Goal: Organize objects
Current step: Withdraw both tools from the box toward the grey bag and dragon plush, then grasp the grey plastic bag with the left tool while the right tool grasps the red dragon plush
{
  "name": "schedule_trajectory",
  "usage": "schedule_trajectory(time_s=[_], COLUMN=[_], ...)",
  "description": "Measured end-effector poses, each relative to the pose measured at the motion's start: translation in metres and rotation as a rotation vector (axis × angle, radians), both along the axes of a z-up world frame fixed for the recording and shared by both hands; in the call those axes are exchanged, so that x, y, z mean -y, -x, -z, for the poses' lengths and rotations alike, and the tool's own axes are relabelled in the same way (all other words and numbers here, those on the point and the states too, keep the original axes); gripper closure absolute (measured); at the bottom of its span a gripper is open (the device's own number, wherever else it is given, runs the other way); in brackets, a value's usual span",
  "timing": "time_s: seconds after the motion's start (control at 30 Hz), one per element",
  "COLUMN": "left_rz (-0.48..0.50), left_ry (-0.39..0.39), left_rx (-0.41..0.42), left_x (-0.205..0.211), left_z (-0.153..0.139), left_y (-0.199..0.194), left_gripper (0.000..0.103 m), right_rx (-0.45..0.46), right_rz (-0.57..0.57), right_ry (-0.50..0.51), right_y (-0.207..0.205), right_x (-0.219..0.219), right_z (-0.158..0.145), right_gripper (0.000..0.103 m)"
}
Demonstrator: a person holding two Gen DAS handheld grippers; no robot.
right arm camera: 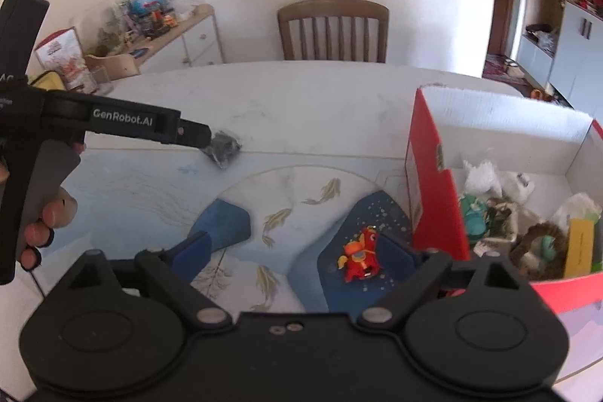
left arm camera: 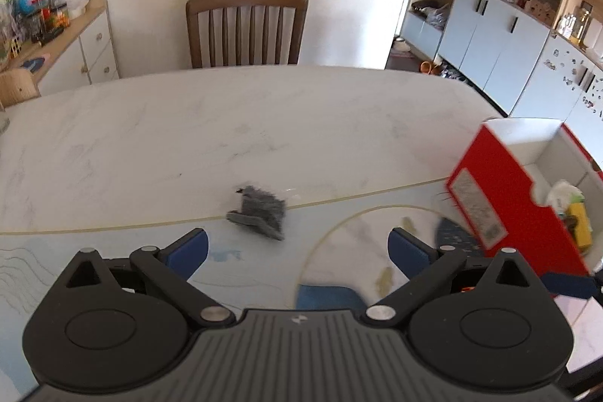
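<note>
Left wrist view: our left tongs [left arm camera: 297,247] stood released, the blue pads [left arm camera: 190,253] wide apart with nothing between them, above the pale marble surface [left arm camera: 188,123]. A small dark grey packet [left arm camera: 258,213], blurred, sat at centre frame just ahead of the pads, on the border where a blue printed mat [left arm camera: 113,251] met the bare marble. At the right edge of the frame stood the red box [left arm camera: 490,198], its white inside open to us and holding several items too small to name. A wooden chair [left arm camera: 247,25] stood behind the surface at upper centre.

Right wrist view: our right tongs [right arm camera: 294,253] were likewise released, the pads spread. A small red toy figure [right arm camera: 358,257] lay on the mat [right arm camera: 150,183] between the pads, close against the right pad [right arm camera: 394,253]; we could not tell whether they touched. The red box [right arm camera: 433,183] stood just to its right, filling the right of the frame, with mixed objects heaped inside. The left tongs [right arm camera: 209,134] reached in from the left of the frame, held by a hand [right arm camera: 41,228], their tip over the dark grey packet [right arm camera: 225,147] at centre left.
</note>
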State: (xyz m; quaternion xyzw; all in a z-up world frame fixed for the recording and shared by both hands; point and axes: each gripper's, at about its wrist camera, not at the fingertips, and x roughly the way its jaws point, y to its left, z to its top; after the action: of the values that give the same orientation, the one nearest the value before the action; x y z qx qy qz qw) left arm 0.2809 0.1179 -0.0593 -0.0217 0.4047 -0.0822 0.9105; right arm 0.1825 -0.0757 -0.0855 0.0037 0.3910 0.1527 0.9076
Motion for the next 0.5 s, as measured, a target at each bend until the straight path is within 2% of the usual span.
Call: schedule_trajectory(time_s=[0.2, 0.37, 0.5], left_rz=[0.009, 0.01, 0.022], left_ry=[-0.004, -0.011, -0.021], left_rx=[-0.021, -0.034, -0.04], left_x=[-0.01, -0.011, -0.011], left_z=[0.021, 0.034, 0.044], left_y=[-0.024, -0.041, -0.05], left_gripper=[0.001, 0.001, 0.001], right_rx=[-0.013, -0.031, -0.048], right_rz=[0.108, 0.216, 0.336], right_ry=[-0.001, 0.013, 0.017], right_y=[-0.006, -0.015, -0.024], right_x=[-0.017, -0.023, -0.015], right_z=[0.025, 0.047, 0.061], right_gripper=[0.011, 0.019, 0.021])
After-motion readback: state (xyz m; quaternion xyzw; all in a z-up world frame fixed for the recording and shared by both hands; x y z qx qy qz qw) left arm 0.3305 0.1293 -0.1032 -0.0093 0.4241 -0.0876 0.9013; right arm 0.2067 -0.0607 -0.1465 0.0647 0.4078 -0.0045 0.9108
